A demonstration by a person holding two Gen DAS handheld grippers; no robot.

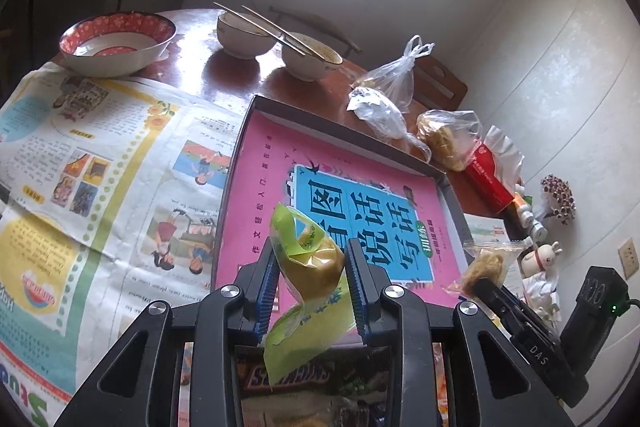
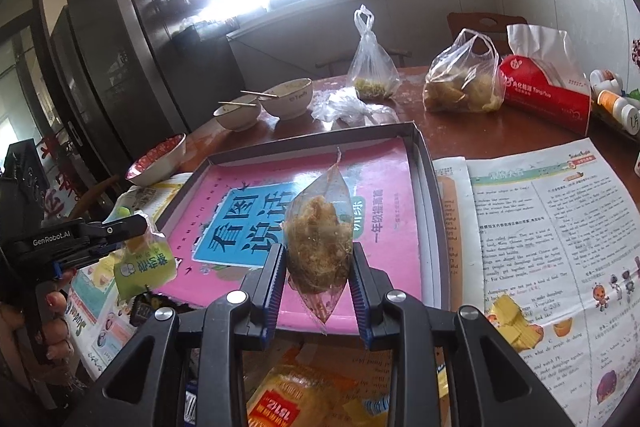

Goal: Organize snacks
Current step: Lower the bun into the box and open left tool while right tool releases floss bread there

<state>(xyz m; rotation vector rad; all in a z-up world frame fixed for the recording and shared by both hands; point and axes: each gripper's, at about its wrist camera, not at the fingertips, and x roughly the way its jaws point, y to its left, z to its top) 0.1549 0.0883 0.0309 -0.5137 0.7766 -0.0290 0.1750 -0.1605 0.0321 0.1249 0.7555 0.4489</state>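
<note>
My left gripper (image 1: 310,259) is shut on a green-wrapped pastry snack (image 1: 314,267), held above the near edge of a shallow dark box lid (image 1: 344,123) lined with a pink book cover. My right gripper (image 2: 320,263) is shut on a clear-wrapped shredded pastry snack (image 2: 320,239), held above the same box (image 2: 424,163) at its near edge. The right gripper and its snack (image 1: 484,263) show at the right of the left wrist view. The left gripper with the green snack (image 2: 144,263) shows at the left of the right wrist view.
Newspaper sheets (image 1: 80,167) (image 2: 560,227) cover the table on both sides of the box. Bowls with chopsticks (image 1: 276,43), a red-rimmed bowl (image 1: 116,39), plastic bags of food (image 2: 460,83) and a red tissue pack (image 2: 548,91) stand behind. More snack packs (image 2: 304,399) (image 1: 288,375) lie below the grippers.
</note>
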